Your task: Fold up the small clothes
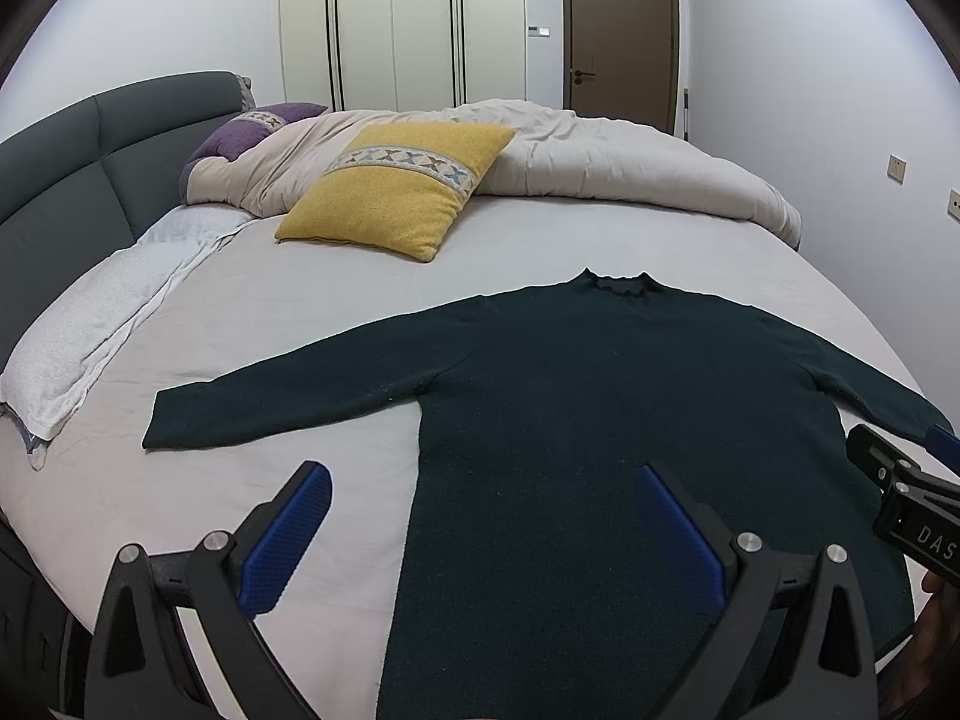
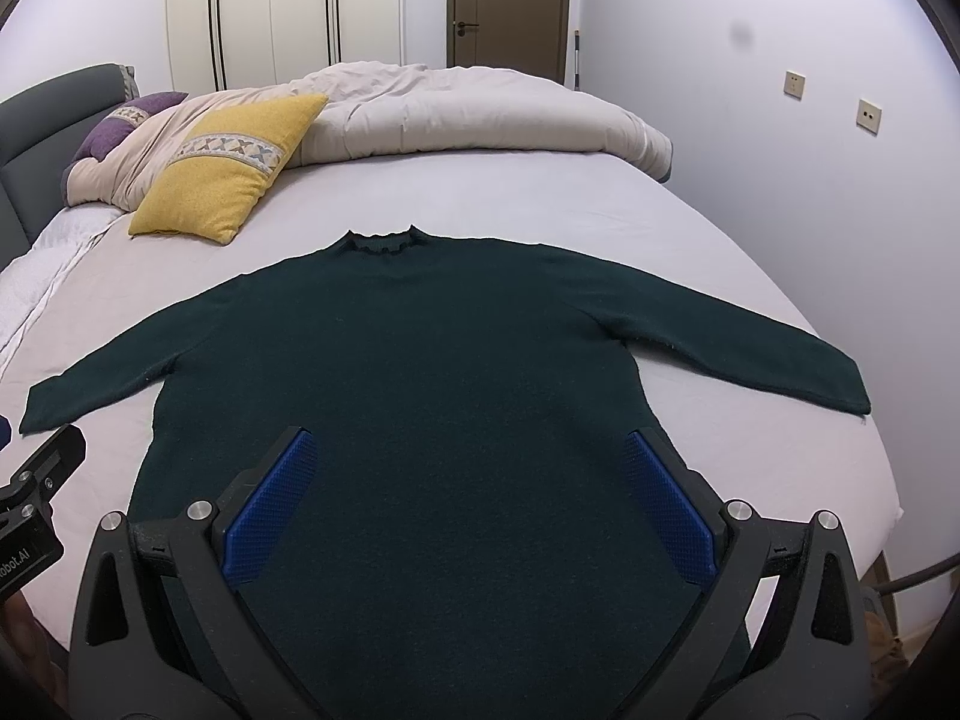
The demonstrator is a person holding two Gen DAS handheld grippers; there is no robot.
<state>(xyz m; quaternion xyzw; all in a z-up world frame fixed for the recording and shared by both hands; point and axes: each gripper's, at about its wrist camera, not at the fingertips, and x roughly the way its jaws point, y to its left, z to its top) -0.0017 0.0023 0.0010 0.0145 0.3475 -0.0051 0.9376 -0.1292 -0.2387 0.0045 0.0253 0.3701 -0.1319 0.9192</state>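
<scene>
A dark green long-sleeved sweater [image 1: 600,408] [image 2: 408,372] lies flat on the bed, collar pointing away, both sleeves spread out sideways. My left gripper [image 1: 483,480] hovers open over the sweater's lower left edge, its blue pads wide apart with nothing between them. My right gripper [image 2: 471,450] is also open, above the sweater's lower body, and holds nothing. In the left wrist view the right gripper [image 1: 900,474] shows at the right edge; in the right wrist view the left gripper [image 2: 36,480] shows at the left edge.
The bed sheet [image 1: 288,324] is light grey. A yellow cushion [image 1: 396,186] [image 2: 222,162] and a rumpled duvet [image 1: 630,162] lie beyond the sweater. A white towel [image 1: 90,336] lies at the left, by the grey headboard [image 1: 72,180]. A wardrobe and a brown door stand behind.
</scene>
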